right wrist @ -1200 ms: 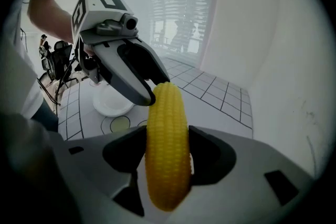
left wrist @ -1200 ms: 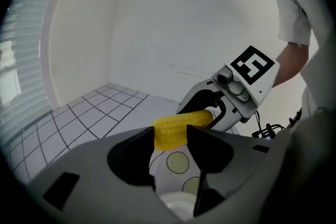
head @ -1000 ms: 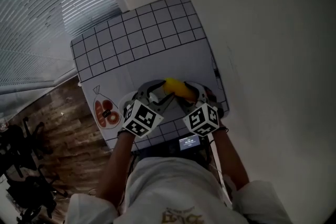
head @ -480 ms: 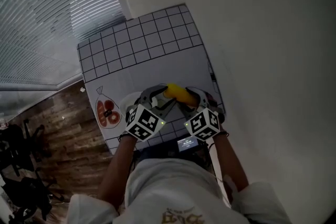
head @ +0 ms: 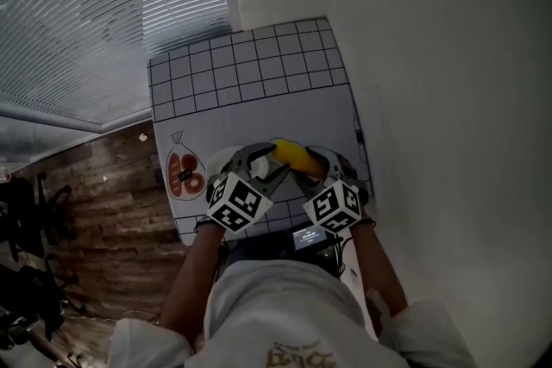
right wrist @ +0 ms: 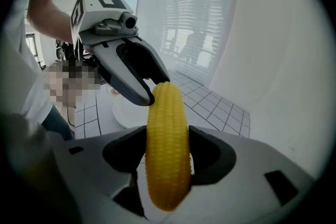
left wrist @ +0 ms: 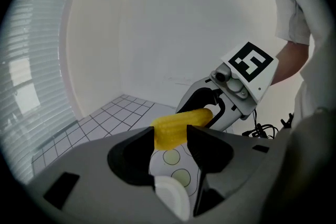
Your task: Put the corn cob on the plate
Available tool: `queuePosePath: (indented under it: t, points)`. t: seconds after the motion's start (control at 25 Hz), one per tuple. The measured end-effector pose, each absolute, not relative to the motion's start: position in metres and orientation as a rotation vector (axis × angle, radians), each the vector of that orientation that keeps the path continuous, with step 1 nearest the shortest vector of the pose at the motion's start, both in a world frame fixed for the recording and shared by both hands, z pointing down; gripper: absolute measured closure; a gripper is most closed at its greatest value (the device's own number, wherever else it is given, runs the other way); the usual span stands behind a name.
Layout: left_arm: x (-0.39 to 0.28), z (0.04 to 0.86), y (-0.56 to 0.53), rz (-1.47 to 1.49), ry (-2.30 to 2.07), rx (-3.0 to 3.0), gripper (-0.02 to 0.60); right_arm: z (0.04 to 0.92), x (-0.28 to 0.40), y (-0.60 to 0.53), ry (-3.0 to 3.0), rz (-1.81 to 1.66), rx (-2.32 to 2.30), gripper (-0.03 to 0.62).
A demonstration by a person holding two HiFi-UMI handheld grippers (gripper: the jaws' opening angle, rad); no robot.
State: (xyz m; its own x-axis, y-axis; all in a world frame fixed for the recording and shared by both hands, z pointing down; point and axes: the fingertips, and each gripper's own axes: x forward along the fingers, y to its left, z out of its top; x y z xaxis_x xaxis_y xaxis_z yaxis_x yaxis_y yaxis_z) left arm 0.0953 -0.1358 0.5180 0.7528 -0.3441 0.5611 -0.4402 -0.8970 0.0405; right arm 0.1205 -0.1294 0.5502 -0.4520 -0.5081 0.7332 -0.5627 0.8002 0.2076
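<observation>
A yellow corn cob (head: 293, 156) hangs above the near part of the white gridded table (head: 259, 73), held between both grippers. My left gripper (head: 269, 161) is shut on one end of it; in the left gripper view the cob's end (left wrist: 178, 124) sits pinched between the jaws. My right gripper (head: 306, 165) is shut on the cob (right wrist: 168, 149), which lies lengthwise between its jaws. A white plate (head: 220, 161) sits on the table below and left of the cob, partly hidden by the left gripper; in the right gripper view the plate (right wrist: 123, 113) shows behind the cob.
A clear bag with red contents (head: 184, 175) lies at the table's left edge. A small device with a lit screen (head: 310, 235) sits at the near edge. A white wall runs along the table's right side, window blinds (head: 95, 21) to the left, wooden floor (head: 112, 211) below.
The head view has swung, so the table sits further right and lower in it. Both grippers stay joined on the corn cob over the same near part of the table.
</observation>
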Motion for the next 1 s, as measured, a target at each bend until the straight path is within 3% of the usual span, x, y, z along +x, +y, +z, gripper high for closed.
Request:
queuePosePath:
  t: [1.0]
  points:
    - [-0.012,0.504,-0.094,0.758,-1.094,2.564,0.380,0.535,0.014,-0.099,-2.251,-0.154,0.414,0.341]
